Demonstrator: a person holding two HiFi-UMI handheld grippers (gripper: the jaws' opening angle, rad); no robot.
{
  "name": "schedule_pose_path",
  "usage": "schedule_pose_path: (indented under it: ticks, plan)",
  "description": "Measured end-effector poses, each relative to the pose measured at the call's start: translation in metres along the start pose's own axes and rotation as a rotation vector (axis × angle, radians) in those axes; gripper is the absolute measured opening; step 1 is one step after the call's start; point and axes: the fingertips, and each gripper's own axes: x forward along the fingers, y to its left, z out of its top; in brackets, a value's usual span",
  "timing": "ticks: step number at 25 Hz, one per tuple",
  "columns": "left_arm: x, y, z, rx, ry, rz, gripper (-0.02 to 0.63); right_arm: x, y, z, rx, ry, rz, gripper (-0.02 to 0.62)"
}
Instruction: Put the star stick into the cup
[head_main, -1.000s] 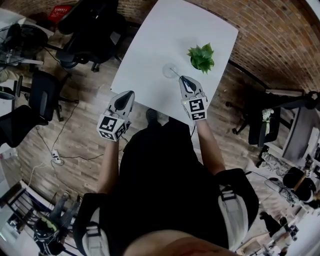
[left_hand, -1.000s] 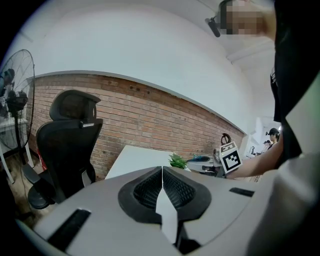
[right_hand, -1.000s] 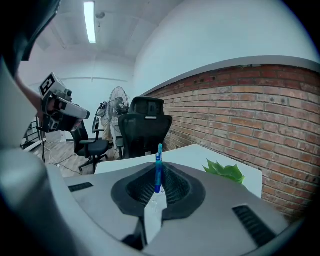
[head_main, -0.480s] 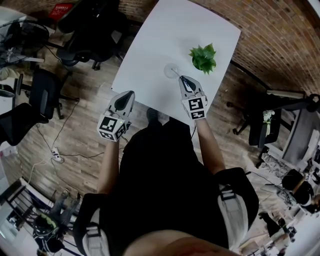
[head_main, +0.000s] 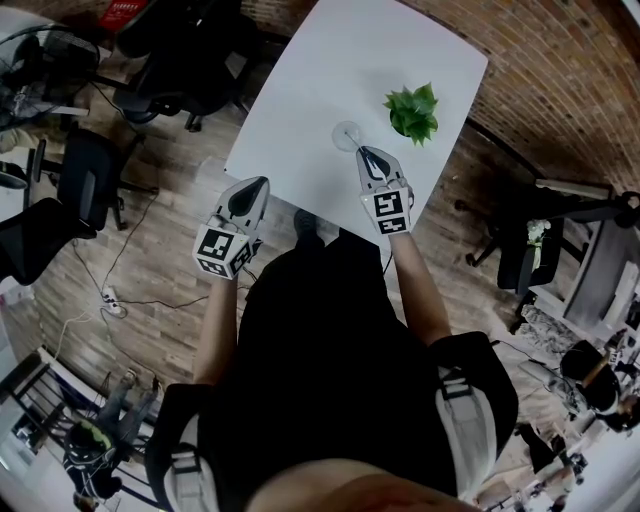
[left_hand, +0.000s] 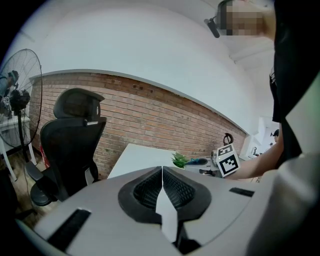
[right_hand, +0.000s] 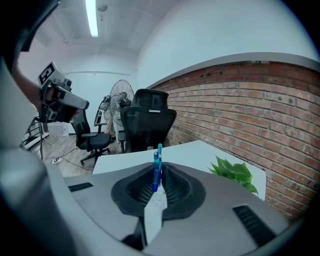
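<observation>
A clear cup stands on the white table, left of a small green plant. My right gripper hovers just behind the cup, near the table's front edge, and points at it. It is shut on a thin blue star stick, which pokes up between the jaws. My left gripper hangs off the table's near left edge, over the floor. Its jaws are shut with nothing in them. In the left gripper view, the right gripper's marker cube shows at the right.
Black office chairs stand left of the table, and one is beyond its far side. A standing fan is at the far left. A brick wall runs behind the table. Cables lie on the wooden floor.
The head view has shifted slightly. My right gripper, with the stick, has edged a little closer to the cup. The left gripper has stayed put.
</observation>
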Motion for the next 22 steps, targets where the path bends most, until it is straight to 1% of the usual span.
schedule_pose_path:
  ticks: [12,17,22]
  plan:
    - [-0.005,0.004,-0.003,-0.005,-0.001,0.000,0.023,0.005,0.023,-0.002,-0.027,0.008,0.059,0.020]
    - [-0.009,0.003,-0.004,-0.005,-0.003,0.001,0.023,0.006,0.031,-0.007,-0.075,0.031,0.075,0.025]
    - [-0.015,0.006,-0.006,-0.005,-0.001,0.007,0.023,0.009,0.040,-0.009,-0.148,0.033,0.095,0.028]
